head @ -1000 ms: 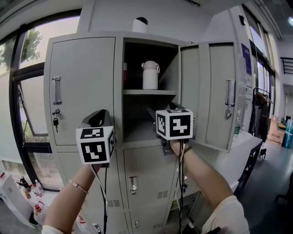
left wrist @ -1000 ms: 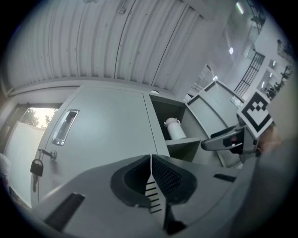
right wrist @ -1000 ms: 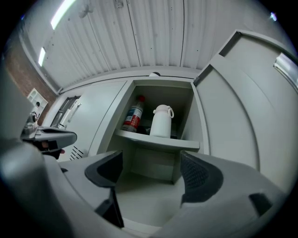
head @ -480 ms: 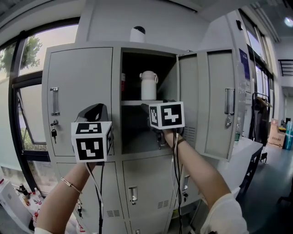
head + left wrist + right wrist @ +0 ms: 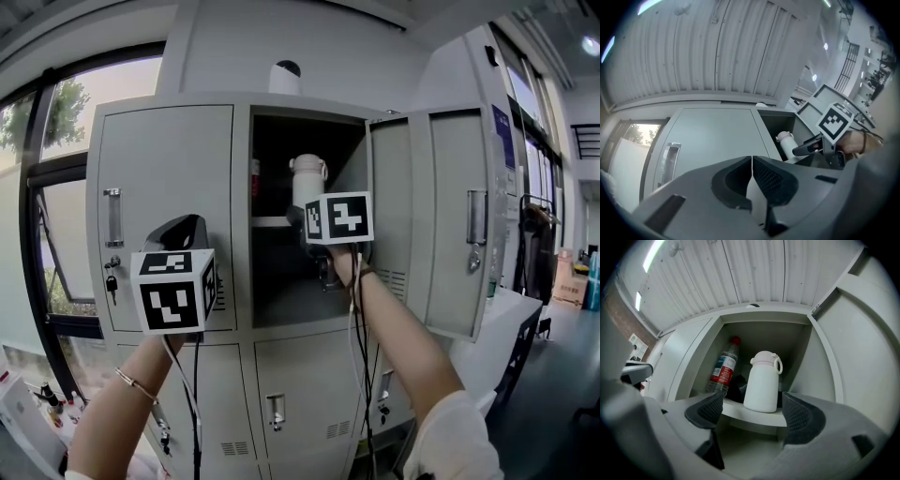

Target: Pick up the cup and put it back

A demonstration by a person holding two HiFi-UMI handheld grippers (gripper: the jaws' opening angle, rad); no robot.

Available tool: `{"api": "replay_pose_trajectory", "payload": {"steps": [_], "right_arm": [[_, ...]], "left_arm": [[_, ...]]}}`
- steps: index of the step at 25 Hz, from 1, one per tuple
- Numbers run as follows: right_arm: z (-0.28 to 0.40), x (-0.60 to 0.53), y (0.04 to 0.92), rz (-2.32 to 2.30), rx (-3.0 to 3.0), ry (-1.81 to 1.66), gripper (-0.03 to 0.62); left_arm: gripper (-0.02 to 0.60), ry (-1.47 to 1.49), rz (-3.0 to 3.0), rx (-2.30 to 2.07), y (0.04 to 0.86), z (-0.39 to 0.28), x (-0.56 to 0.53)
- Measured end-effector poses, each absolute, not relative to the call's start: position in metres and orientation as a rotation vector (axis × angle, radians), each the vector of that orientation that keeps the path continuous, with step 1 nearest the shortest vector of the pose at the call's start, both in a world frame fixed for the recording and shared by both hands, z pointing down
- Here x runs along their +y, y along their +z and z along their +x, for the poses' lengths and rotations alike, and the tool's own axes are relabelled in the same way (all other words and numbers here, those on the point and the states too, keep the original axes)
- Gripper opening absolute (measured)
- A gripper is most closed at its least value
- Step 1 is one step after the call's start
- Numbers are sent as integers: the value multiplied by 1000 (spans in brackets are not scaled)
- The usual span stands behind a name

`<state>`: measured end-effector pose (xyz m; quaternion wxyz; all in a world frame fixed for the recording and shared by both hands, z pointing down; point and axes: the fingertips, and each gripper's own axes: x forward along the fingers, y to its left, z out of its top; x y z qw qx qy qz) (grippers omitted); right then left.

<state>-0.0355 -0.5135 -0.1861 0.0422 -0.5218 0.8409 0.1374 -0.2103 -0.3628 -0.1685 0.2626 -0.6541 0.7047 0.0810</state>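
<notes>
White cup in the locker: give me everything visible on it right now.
The cup is matte white, plastic-looking, with a cylindrical body, a pale pink band under a domed lid and a loop handle at its top right. It stands upright on the upper shelf of the open locker, right of a red-capped bottle. The right hand-held gripper faces it, jaws apart, not touching.

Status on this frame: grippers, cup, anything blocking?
Right gripper open, short of the cup. Left gripper shut, empty. Cup upright on shelf, untouched. Bottle beside it, approach clear.
</notes>
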Motion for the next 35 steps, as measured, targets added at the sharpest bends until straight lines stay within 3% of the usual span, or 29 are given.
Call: {"api": "replay_pose_trajectory", "payload": {"steps": [21, 35], "right_arm": [[-44, -570, -221, -1654, 2648, 202, 396], [-49, -591, -219, -1773, 2631, 140, 362]], "left_arm": [[11, 240, -1784, 1895, -192, -214, -378], [11, 245, -1779, 1909, -190, -221, -383]]}}
